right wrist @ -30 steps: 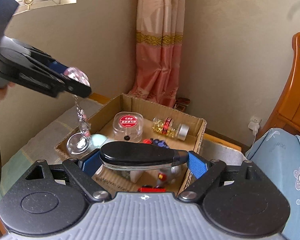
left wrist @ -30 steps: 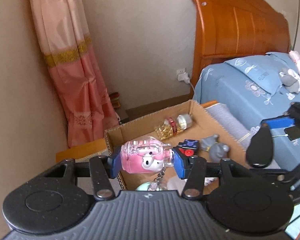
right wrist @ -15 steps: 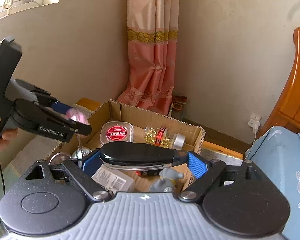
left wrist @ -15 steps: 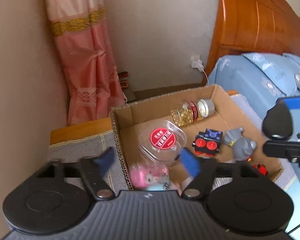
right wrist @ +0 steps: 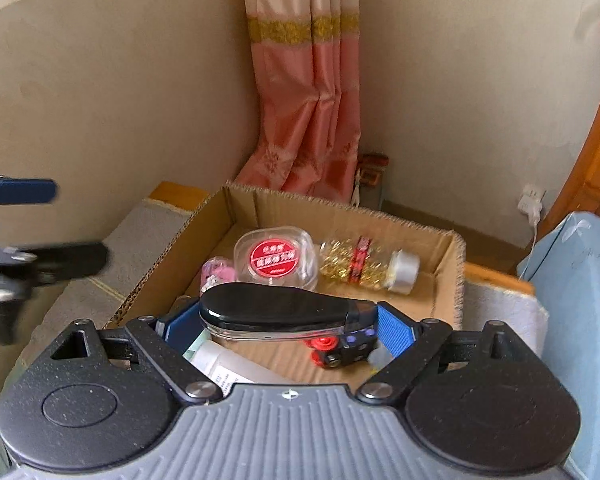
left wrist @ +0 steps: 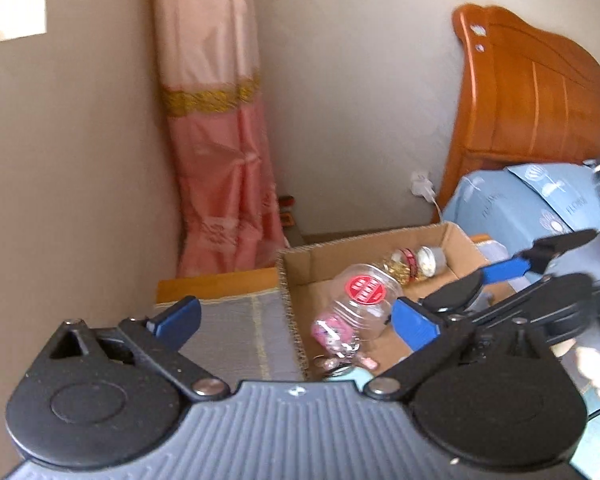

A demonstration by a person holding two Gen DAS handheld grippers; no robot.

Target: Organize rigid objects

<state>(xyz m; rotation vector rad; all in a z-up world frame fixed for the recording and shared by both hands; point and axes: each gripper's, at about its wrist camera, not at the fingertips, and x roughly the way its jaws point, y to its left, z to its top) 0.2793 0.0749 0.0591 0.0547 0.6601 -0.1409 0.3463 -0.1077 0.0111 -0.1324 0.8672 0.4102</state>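
A cardboard box (right wrist: 456, 280) holds a pink keychain bottle (right wrist: 218, 272), a clear tub with a red label (right wrist: 274, 258), a jar of gold pieces (right wrist: 364, 266) and a red and blue toy (right wrist: 340, 346). My right gripper (right wrist: 274, 320) is shut on a black glossy oblong object (right wrist: 276, 312) and holds it over the box. My left gripper (left wrist: 296, 320) is open and empty, left of the box (left wrist: 288, 280); it also shows in the right wrist view (right wrist: 40, 224). The pink bottle (left wrist: 332, 330) lies in the box's near left corner.
The box stands on a grey mat (left wrist: 236, 332) over a wooden stand. A pink curtain (right wrist: 312, 112) hangs in the wall corner behind. A bed with blue bedding (left wrist: 540, 204) and a wooden headboard (left wrist: 532, 100) is to the right. A wall plug (right wrist: 532, 200) is behind.
My left gripper opened and let the pink keychain bottle go into the box, then drew back to the left. My right gripper moved in over the box with the black object.
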